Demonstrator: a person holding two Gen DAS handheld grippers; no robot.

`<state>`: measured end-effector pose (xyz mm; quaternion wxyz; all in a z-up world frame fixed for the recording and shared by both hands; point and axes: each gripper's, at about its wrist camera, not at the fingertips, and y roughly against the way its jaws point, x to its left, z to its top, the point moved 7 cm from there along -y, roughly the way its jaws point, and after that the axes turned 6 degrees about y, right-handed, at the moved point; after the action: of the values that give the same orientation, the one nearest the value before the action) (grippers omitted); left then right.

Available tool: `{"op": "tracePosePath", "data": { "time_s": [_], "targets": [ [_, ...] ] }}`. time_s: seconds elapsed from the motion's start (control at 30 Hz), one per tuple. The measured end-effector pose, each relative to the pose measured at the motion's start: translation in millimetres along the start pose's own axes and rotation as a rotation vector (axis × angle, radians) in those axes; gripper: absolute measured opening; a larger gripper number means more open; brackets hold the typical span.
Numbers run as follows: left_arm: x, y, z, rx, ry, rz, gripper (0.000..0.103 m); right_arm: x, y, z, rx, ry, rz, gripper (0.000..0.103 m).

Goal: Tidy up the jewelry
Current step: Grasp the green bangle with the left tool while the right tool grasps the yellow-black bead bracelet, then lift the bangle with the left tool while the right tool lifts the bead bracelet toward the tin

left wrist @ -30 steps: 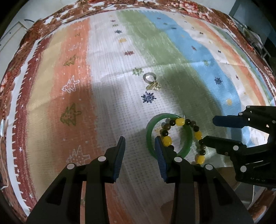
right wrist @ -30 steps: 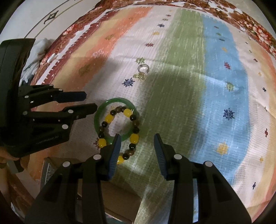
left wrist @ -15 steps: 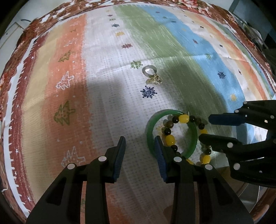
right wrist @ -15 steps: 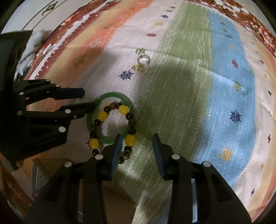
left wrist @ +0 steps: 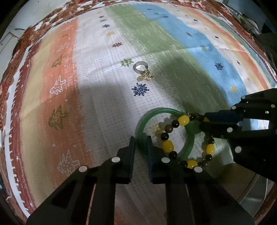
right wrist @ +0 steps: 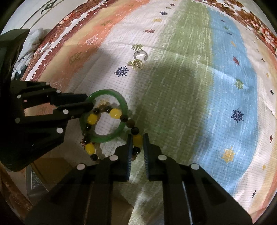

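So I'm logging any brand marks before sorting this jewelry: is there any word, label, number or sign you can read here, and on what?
None: no readable text in either view.
Green bangle, beaded bracelet, ring: no lettering visible.
Striped cloth: only woven snowflakes and trees, no letters.
Dark mark on the pale surface beyond the cloth: a figure, too small to read.

Both grippers point steeply down — left gripper (left wrist: 140,144) jaws closing, right gripper (right wrist: 137,142) jaws clamped.
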<state>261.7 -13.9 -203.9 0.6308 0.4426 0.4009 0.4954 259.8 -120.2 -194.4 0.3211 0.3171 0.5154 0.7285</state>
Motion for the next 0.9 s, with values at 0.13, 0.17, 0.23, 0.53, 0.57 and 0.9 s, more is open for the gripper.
{"op": "tracePosePath", "data": {
  "time_s": [0.13, 0.17, 0.23, 0.53, 0.57, 0.9],
  "targets": [
    [3, 0, 1, 0.002, 0.023, -0.016, 0.01, -2, 2, -1, -0.006, 0.0, -0.021, 0.013],
    [3, 0, 1, 0.002, 0.022, -0.015, 0.01, -3, 2, -2, -0.009, -0.004, -0.023, 0.013],
    [1, -1, 2, 0.0, 0.016, -0.008, 0.01, -3, 4, -1, -0.016, -0.007, -0.022, 0.013],
    [7, 19, 9, -0.054, 0.047, -0.017, 0.007, 4, 28, 9, -0.094, 0.013, -0.039, 0.013],
    [7, 22, 10, -0.061, 0.049, -0.02, 0.008, 4, 31, 9, -0.103, 0.012, -0.044, 0.013],
    [7, 37, 17, -0.115, 0.048, -0.005, 0.008, 6, 50, 10, -0.156, 0.002, -0.075, 0.013]
  ]
}}
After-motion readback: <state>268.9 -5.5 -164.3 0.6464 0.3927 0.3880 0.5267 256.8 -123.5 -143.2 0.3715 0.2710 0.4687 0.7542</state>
